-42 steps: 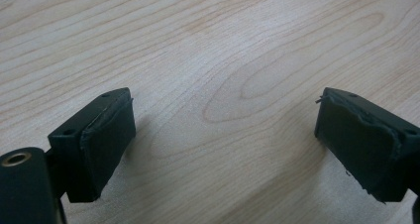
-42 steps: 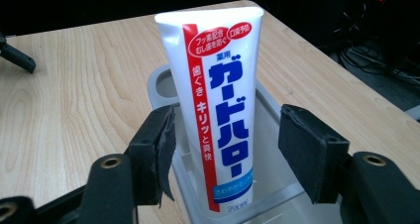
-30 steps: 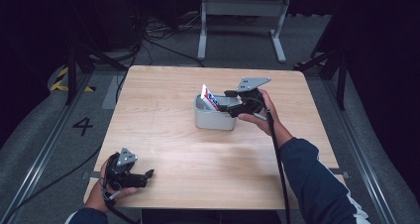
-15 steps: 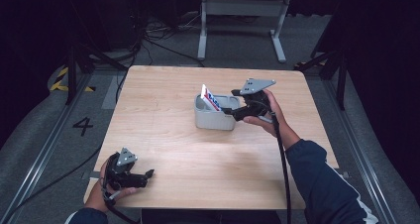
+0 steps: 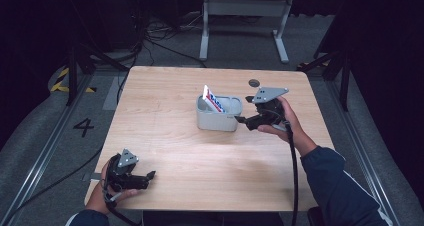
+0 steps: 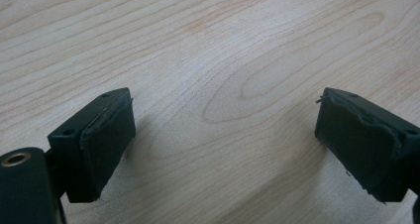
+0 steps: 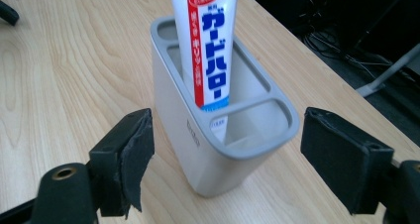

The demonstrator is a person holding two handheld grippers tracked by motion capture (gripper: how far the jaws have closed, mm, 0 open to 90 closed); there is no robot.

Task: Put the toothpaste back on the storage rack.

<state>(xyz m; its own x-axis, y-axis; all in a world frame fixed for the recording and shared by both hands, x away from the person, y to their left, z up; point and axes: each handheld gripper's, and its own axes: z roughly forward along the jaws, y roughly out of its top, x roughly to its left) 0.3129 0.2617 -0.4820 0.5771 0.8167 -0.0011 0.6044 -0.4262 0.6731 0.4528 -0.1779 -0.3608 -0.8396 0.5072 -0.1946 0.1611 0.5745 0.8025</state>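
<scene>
on the table (image 5: 165,136), holder (image 7: 223,135) just beyond right fingers (image 7: 124,159).

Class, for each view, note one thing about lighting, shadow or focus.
High view: table lit, surroundings nearly black. Left gripper view: left claw casts soft shadows on sharp wood grain. Right gripper view: toothpaste tube and holder crisp, dark background blurred.

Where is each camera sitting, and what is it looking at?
High view: above the person's side, looking forward and down on the wooden table; both forearms come in from below, with the left gripper and the right gripper.
Left gripper view: rides on the left gripper, looking at bare wood between its open jaws.
Right gripper view: rides on the right gripper, facing the grey holder with the toothpaste tube; its jaws have just been opening.
Shared: high and right gripper views both show holder and tube.
</scene>
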